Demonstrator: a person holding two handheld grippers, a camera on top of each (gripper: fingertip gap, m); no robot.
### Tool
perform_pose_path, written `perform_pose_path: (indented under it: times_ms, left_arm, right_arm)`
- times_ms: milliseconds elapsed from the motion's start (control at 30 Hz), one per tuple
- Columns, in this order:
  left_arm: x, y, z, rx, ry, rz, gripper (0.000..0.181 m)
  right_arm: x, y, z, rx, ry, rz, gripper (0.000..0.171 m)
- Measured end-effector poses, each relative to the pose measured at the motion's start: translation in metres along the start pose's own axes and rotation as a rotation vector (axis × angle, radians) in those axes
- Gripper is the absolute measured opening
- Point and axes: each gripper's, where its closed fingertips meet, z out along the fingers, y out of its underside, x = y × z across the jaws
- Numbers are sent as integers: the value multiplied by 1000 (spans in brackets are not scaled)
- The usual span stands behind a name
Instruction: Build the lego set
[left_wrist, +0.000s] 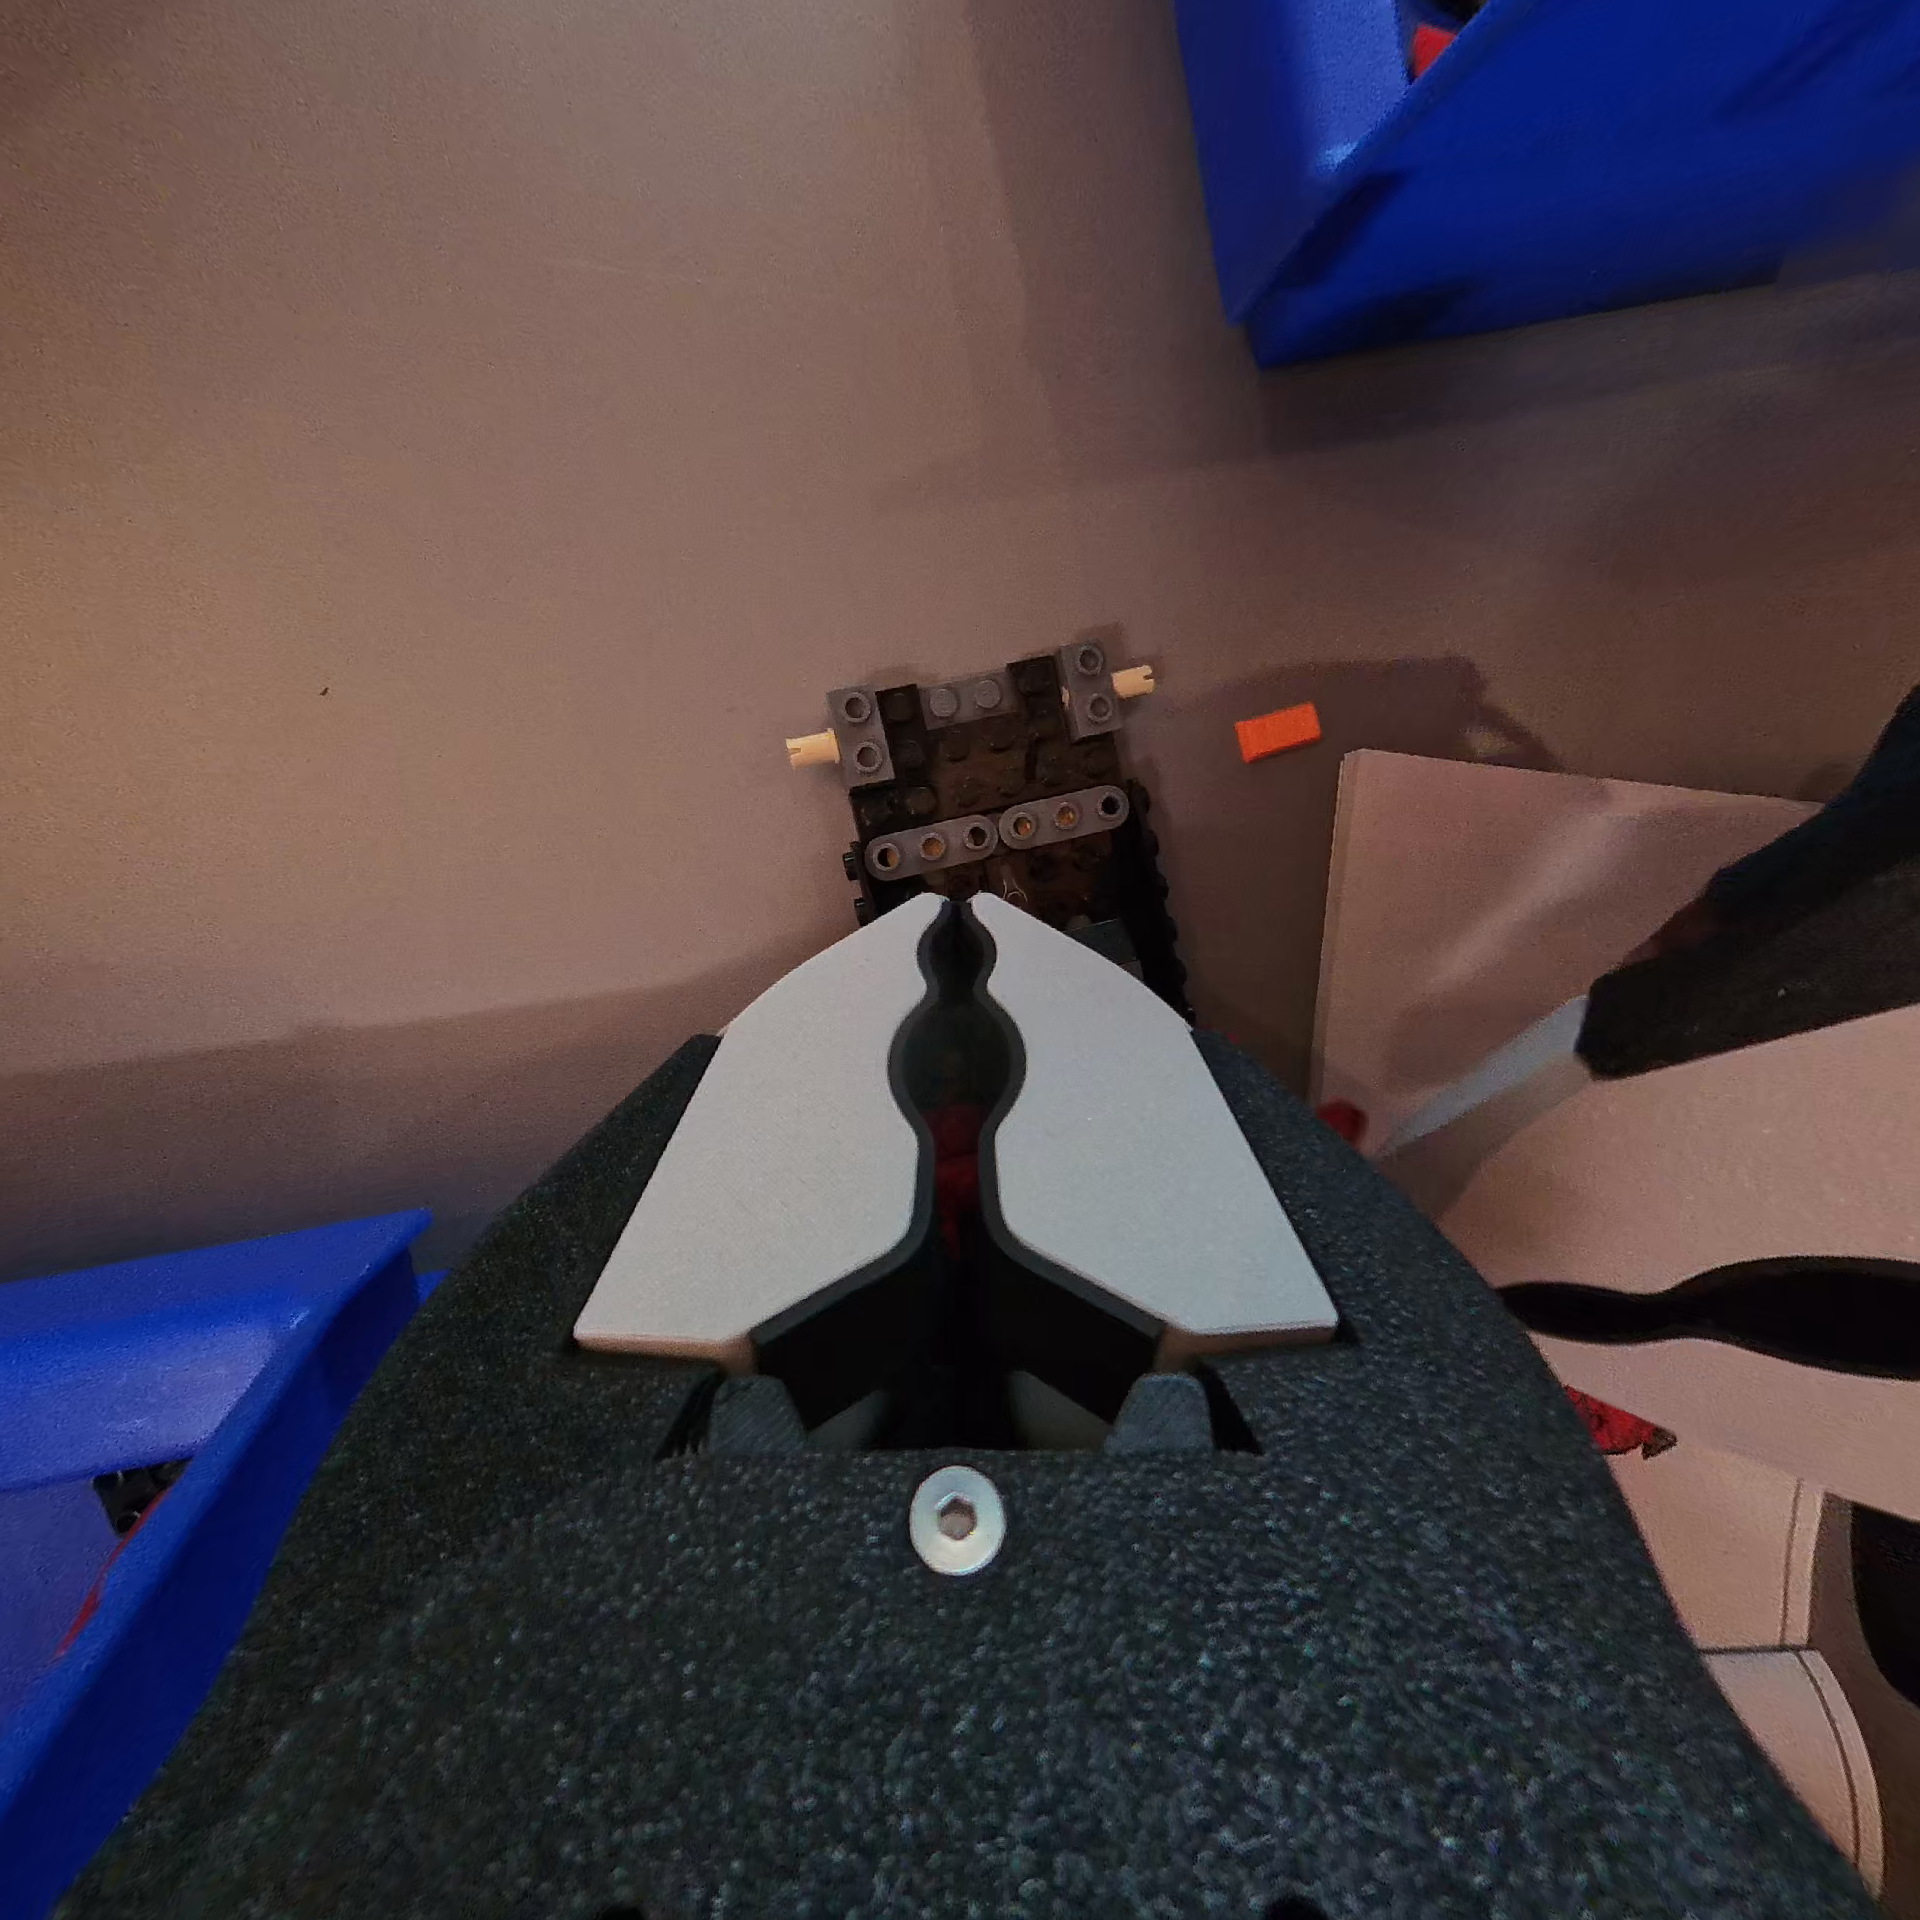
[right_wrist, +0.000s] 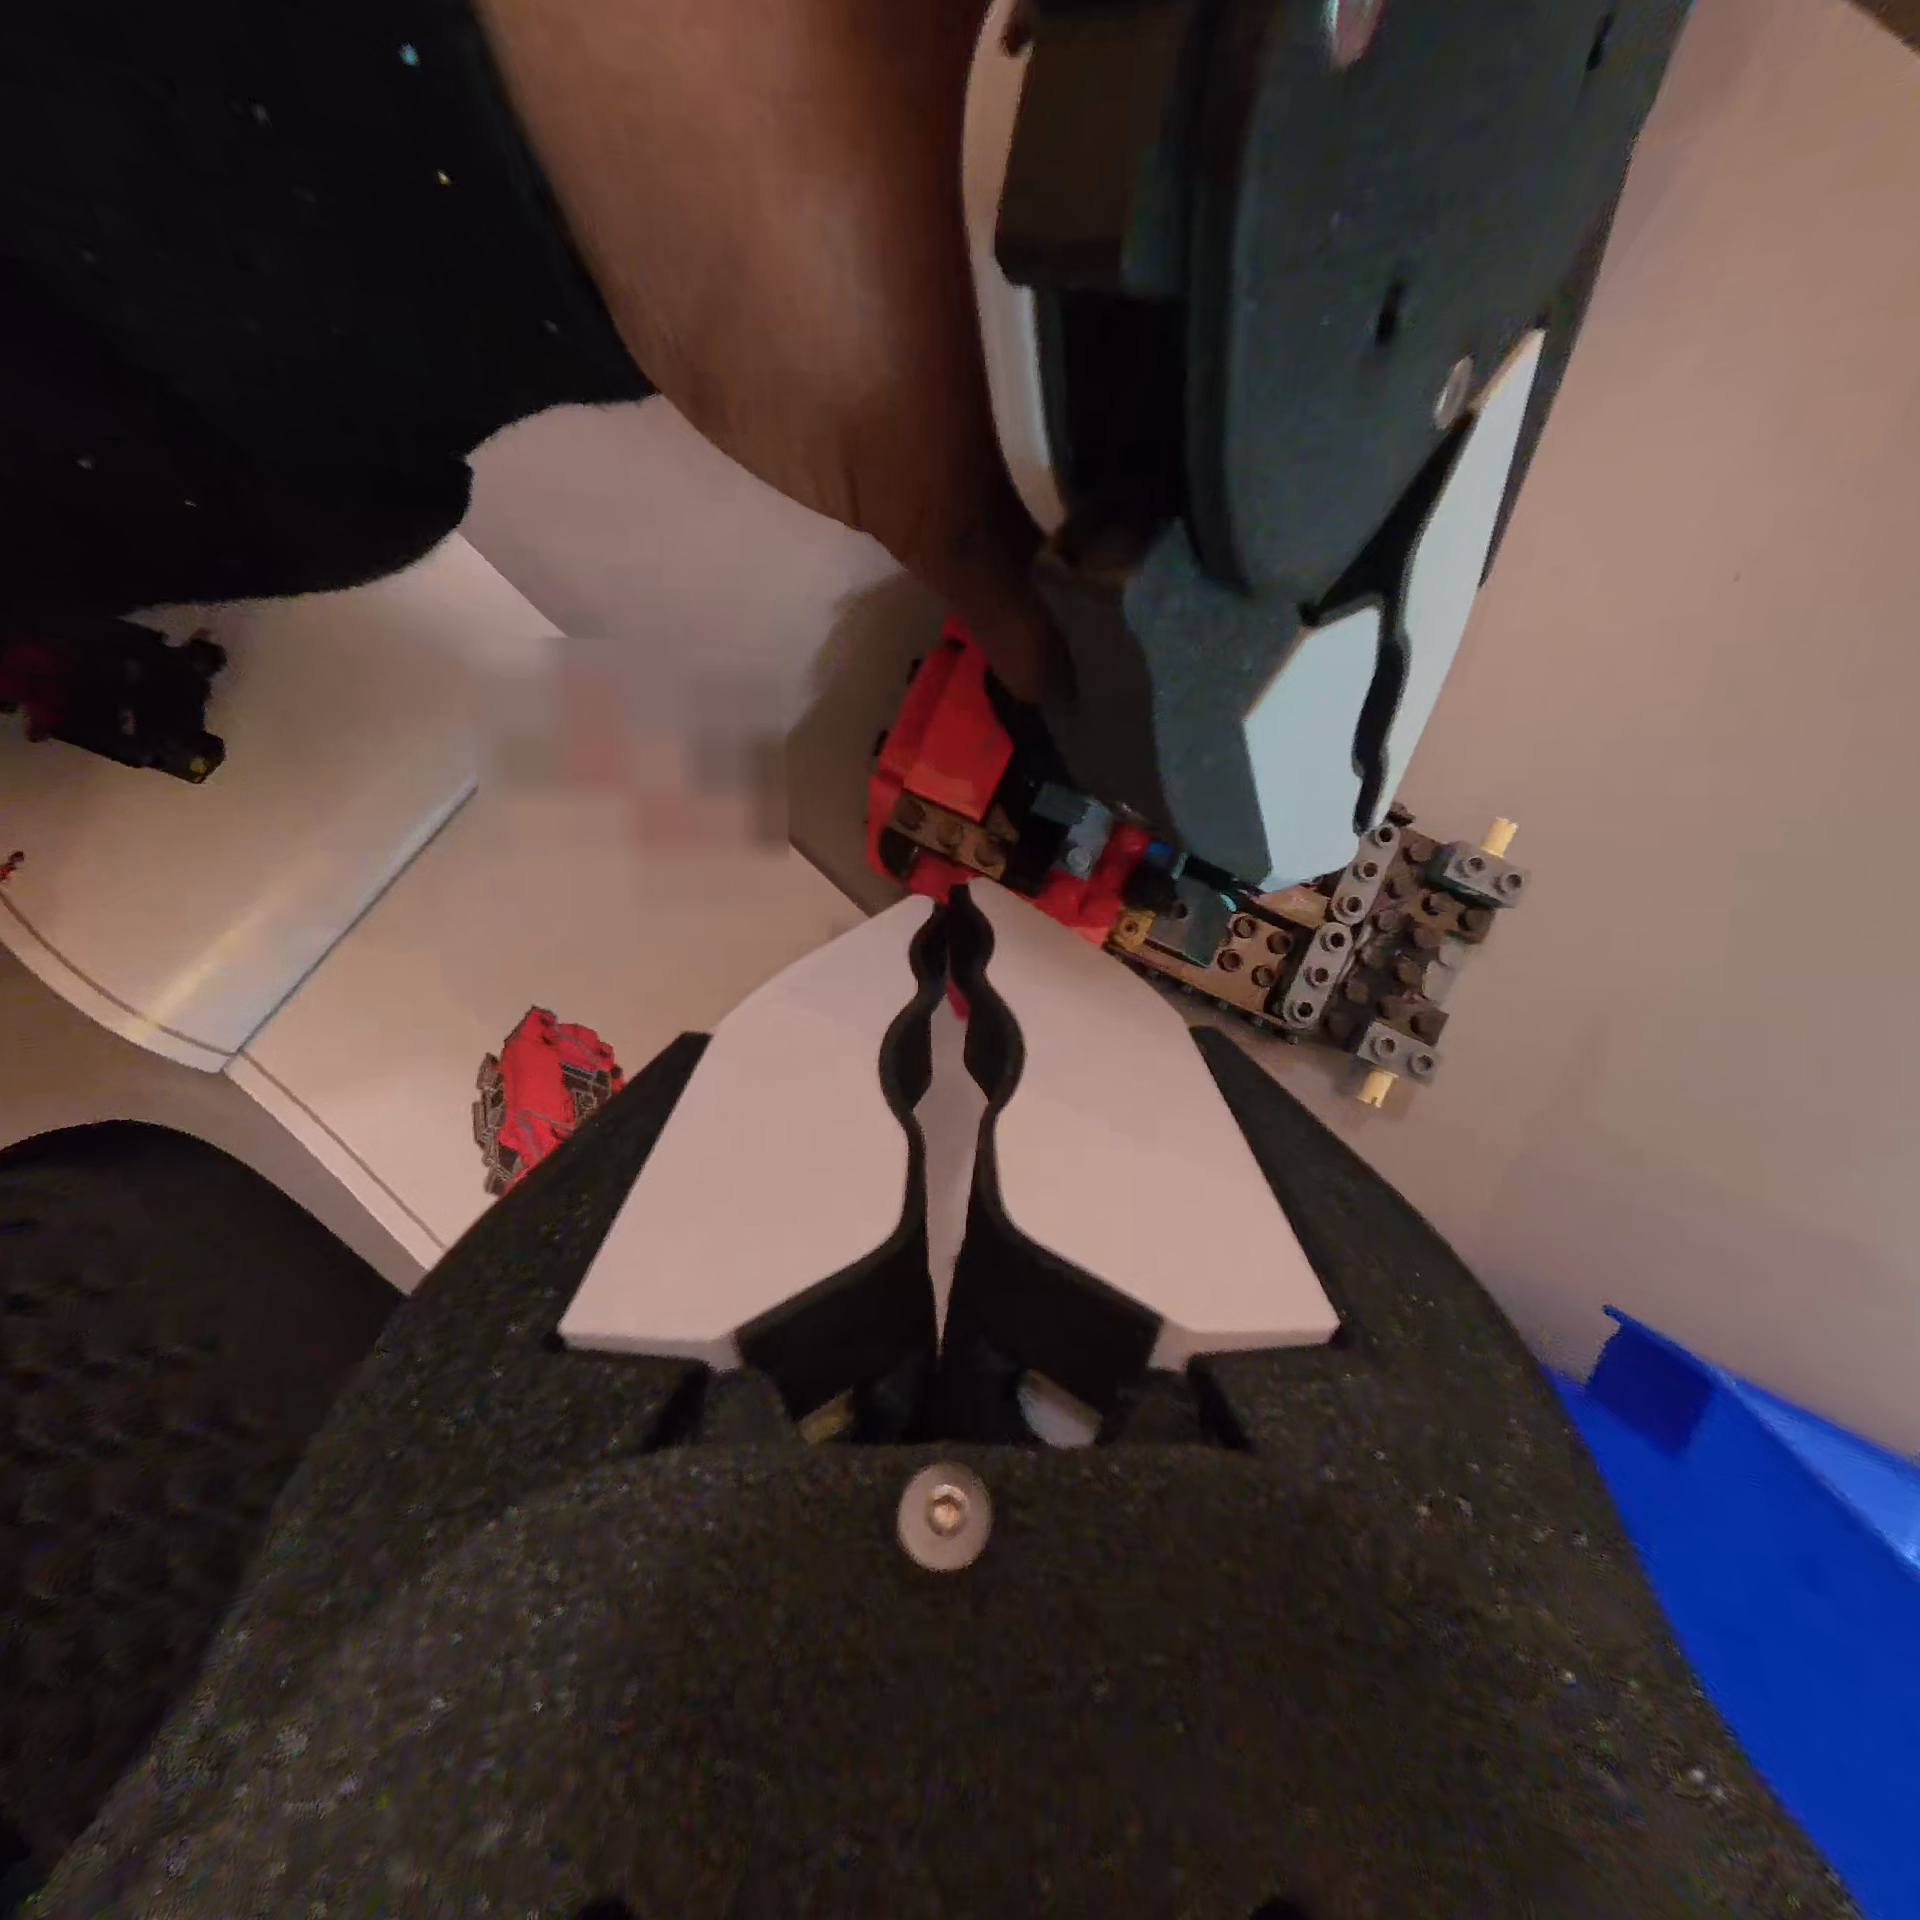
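Left gripper (left_wrist: 961, 906): fingers drawn together over the lego model (left_wrist: 997, 790), tips at its dark studded chassis; whether they pinched it could not be told. Right gripper (right_wrist: 954, 902): fingers together, tips at the model's red end (right_wrist: 940, 753); grip likewise unclear. Model lay flat on the table (left_wrist: 468, 520). An orange piece (left_wrist: 1278, 730) sat just beside it. Blue bin (left_wrist: 1579, 177) stood well apart.

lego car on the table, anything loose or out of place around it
One small orange piece lies alone on the table, just right of the dark chassis and apart from the blue bins. Nothing else stands out.
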Motion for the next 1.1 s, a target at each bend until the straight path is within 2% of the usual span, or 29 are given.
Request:
perform_pose_path:
  times_ms: [233,300,367,433,567,800,1033,1100]
  left_arm:
    - [0,0,0,-4,3,-1,0]
    - [0,0,0,-6,3,-2,0]
    - [0,0,0,-3,5,-7,0]
    - [0,0,0,2,9,-13,0]
    - [4,0,-2,11,53,-49,0]
    - [-1,-6,-21,83,22,-65,0]
    - [8,-21,-59,234,-18,-34,4]
    - [11,-25,-76,308,-55,-25,9]
  right_arm:
    - [5,-1,-7,44,12,8,2]
    - [14,0,-18,90,41,39,9]
    - [24,12,-26,88,84,73,23]
    - [28,25,-27,84,104,103,25]
    - [29,43,-16,84,133,149,22]
    - [40,38,7,64,147,158,18]
    - [41,38,14,63,106,129,8]
    - [36,29,3,168,81,104,8]
